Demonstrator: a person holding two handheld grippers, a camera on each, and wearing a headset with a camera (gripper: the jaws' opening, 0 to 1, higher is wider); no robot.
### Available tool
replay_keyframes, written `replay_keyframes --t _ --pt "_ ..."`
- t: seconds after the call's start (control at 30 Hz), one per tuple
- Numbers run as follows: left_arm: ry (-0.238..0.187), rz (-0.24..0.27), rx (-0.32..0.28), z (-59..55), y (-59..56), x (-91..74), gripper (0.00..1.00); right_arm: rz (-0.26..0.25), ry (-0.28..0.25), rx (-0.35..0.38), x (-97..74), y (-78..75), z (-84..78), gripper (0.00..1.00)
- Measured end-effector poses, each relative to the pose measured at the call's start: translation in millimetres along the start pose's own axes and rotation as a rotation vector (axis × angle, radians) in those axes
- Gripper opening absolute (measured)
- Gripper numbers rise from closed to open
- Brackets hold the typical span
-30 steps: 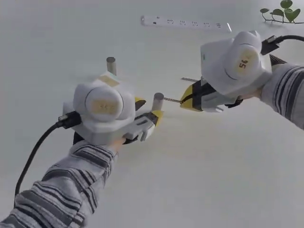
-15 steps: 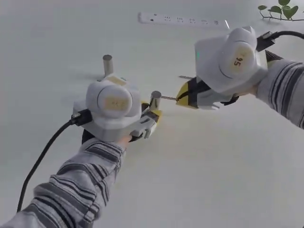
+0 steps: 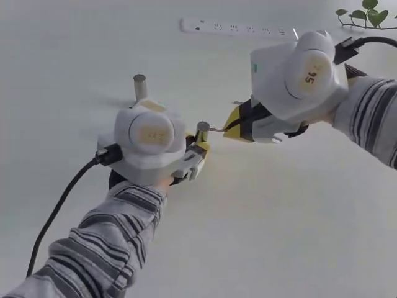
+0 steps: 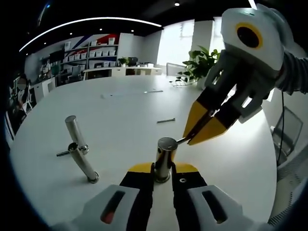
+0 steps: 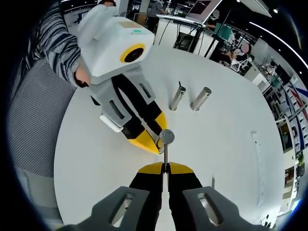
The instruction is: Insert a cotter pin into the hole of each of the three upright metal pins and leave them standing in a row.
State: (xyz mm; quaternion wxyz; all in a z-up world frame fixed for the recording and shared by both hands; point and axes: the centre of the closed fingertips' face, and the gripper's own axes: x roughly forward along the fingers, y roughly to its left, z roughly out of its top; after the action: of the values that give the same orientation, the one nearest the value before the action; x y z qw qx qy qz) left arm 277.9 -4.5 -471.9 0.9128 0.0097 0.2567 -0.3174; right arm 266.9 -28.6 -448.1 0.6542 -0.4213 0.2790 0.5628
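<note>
Cotter pin (image 5: 165,155) sat pinched in closed jaws of right hand-held gripper (image 5: 165,167), tip touching metal pin (image 4: 165,153) near its top; whether inside hole, unclear. Left hand-held gripper (image 4: 162,168) clamped around that pin's lower part, pin upright on counter (image 3: 260,217). Two other metal pins (image 5: 200,98) stood close together beyond. Spare cotter pin (image 4: 165,120) lay apart on counter.

The head view looks steeply down at the table (image 3: 279,217) from above and behind. The left gripper view sits low and close before the pin (image 4: 165,156), facing the right gripper view, which looks back from opposite. All three share that pin.
</note>
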Motion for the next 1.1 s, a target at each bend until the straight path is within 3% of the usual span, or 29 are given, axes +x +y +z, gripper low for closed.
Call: replay_keyframes --t 0.6,0.7,0.83,0.93,1.1 --pt "-0.006 -0.001 0.008 -0.1 -0.8 0.0 0.10 -0.015 -0.035 -0.052 8.2 -4.0 10.7 0.00" --pt "-0.007 0.002 0.007 -0.2 -1.0 -0.1 0.10 -0.024 -0.076 -0.012 9.4 -5.5 14.2 0.00" --pt "-0.007 0.003 0.005 -0.3 -1.1 -0.2 0.10 -0.024 -0.092 0.013 6.5 -5.9 14.7 0.01" --pt "-0.006 0.005 -0.002 -0.3 -1.2 -0.3 0.10 -0.029 -0.113 0.051 0.8 -7.3 16.0 0.07" --pt "-0.006 0.005 -0.011 -0.2 -1.1 -0.3 0.10 -0.036 -0.098 0.068 -3.3 -6.8 8.5 0.04"
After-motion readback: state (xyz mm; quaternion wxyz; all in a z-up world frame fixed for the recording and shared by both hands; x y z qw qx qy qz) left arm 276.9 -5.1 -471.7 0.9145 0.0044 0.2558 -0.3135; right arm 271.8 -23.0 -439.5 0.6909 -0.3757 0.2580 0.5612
